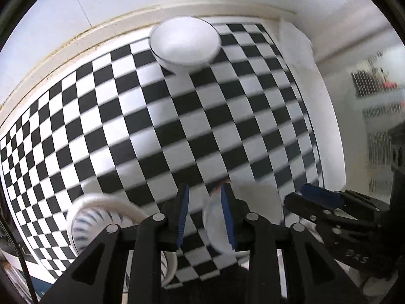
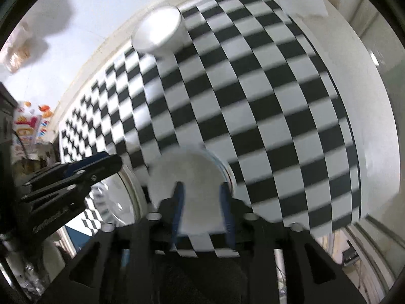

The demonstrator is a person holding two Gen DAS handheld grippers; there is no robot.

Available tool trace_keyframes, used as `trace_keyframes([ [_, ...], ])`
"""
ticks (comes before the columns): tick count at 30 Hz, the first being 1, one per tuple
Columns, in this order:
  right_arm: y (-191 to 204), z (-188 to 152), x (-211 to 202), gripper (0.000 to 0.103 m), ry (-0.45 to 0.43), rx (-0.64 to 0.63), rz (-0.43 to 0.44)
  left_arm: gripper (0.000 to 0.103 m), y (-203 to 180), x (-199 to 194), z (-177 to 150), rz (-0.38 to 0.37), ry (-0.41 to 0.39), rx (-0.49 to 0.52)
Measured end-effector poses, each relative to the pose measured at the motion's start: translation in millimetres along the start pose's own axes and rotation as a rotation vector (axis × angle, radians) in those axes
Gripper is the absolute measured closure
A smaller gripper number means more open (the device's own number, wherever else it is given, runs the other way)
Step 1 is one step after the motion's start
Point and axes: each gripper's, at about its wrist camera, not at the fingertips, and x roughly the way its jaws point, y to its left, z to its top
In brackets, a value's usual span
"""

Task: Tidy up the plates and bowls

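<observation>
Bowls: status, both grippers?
Left gripper open, empty, above checkered cloth. Right gripper open over near white bowl, not gripping. Far white bowl alone at cloth edge. Nothing blocking.

A black-and-white chequered tablecloth (image 1: 177, 126) covers the white tabletop (image 1: 329, 126). Past the cloth's far edge runs a cream wall ledge (image 1: 101, 27). At its far right corner lies a folded white cloth (image 1: 296, 43). Colourful printed packaging (image 2: 27, 126) sits off its left edge.

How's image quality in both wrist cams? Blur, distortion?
Left wrist: strong fisheye bend in the checkered cloth; motion smear low down, the striped bowl soft; far white bowl fairly sharp. Right wrist: blurrier overall, squares streaked, the near white dish and far white bowl smeared.
</observation>
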Motion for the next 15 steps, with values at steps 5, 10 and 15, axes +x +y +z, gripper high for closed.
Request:
trace_keyframes([
  [5,4,68,-2,0.057,-0.049,0.002,0.013,0.079,34,8,63,-0.024,-0.021,-0.106],
  [10,11,148,19,0.057,-0.072,0.023,0.029,0.079,67,27,125,-0.059,-0.008,-0.183],
  [15,20,217,50,0.057,-0.059,0.041,0.041,0.079,87,54,162,-0.097,0.039,-0.230],
])
